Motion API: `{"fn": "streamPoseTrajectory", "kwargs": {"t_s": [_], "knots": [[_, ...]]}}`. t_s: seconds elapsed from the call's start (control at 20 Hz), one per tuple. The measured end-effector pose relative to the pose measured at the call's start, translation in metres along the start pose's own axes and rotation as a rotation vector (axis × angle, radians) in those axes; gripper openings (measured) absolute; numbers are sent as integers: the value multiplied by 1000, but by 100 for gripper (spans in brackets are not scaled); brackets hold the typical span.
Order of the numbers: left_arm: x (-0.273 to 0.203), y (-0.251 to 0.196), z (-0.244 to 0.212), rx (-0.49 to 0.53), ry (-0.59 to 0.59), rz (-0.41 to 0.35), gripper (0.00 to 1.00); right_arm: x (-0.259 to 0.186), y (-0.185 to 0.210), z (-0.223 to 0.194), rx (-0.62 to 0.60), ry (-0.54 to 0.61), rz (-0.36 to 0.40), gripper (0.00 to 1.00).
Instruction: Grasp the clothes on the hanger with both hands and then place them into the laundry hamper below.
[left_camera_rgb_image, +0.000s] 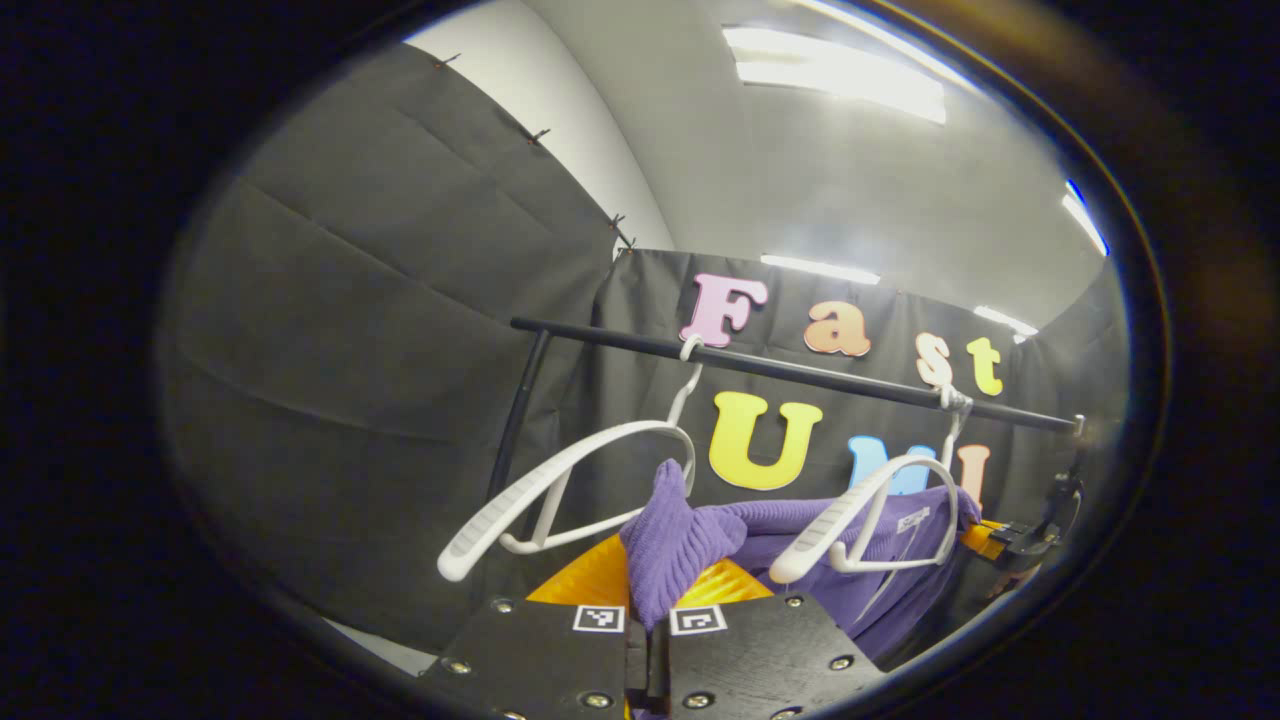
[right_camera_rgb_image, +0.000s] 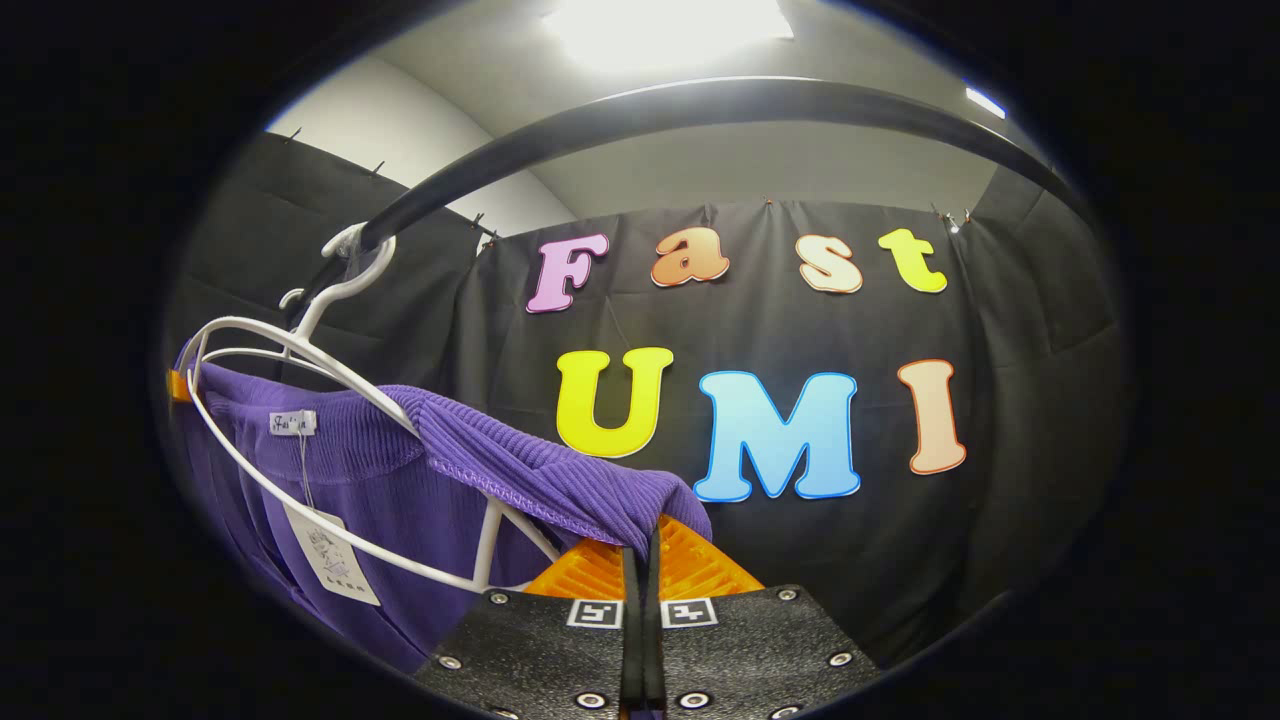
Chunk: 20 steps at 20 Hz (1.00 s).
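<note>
1. Left gripper view: your left gripper (left_camera_rgb_image: 655, 600) has its jaws closed on a bunched fold of the purple garment (left_camera_rgb_image: 690, 540), which sticks up between the two fingers.
2. From that fold the garment runs away to the right, draped on the farther white hanger (left_camera_rgb_image: 865, 520).
3. A second white hanger (left_camera_rgb_image: 560, 490) hangs bare, nearer to you on the black rail (left_camera_rgb_image: 780, 370).
4. The other gripper (left_camera_rgb_image: 1020, 540) sits at the far end of the cloth, small and partly hidden.
5. Right gripper view: your right gripper (right_camera_rgb_image: 640, 565) has its jaws pressed nearly together, pinching the hemmed edge of the purple garment (right_camera_rgb_image: 520, 460).
6. The cloth rises leftward from there over the white hanger (right_camera_rgb_image: 300, 350), whose hook sits on the black rail (right_camera_rgb_image: 700, 105) overhead.
7. A paper tag (right_camera_rgb_image: 330, 555) dangles from the collar.
</note>
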<state>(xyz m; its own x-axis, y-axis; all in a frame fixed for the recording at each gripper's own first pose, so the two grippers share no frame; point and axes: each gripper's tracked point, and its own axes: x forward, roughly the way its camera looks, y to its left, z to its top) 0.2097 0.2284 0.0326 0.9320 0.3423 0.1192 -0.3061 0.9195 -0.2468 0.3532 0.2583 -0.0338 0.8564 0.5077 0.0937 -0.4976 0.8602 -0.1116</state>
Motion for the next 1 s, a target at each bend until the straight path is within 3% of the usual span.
{"fn": "streamPoseTrajectory", "kwargs": {"t_s": [0.6,0.65,0.7,0.75,0.8,0.9,1.0], "knots": [[-17,-27,-45,-84,82,-1,1,-18,-27,-12,-35,18,-39,0],[-19,-30,-48,-84,85,-3,7,-20,-30,-15,-42,24,-43,0],[-19,-32,-51,-78,90,-8,0,-21,-31,-18,-43,29,-45,0],[-19,-36,-55,-69,96,-16,0,-24,-33,-21,-42,37,-48,0],[-22,-40,-58,-60,102,-25,6,-28,-35,-23,-35,46,-48,0],[-26,-45,-63,-53,121,-32,0,-35,-40,-29,-26,59,-53,0],[-27,-53,-68,-80,136,-43,2,-40,-46,-36,-42,73,-65,0]]}}
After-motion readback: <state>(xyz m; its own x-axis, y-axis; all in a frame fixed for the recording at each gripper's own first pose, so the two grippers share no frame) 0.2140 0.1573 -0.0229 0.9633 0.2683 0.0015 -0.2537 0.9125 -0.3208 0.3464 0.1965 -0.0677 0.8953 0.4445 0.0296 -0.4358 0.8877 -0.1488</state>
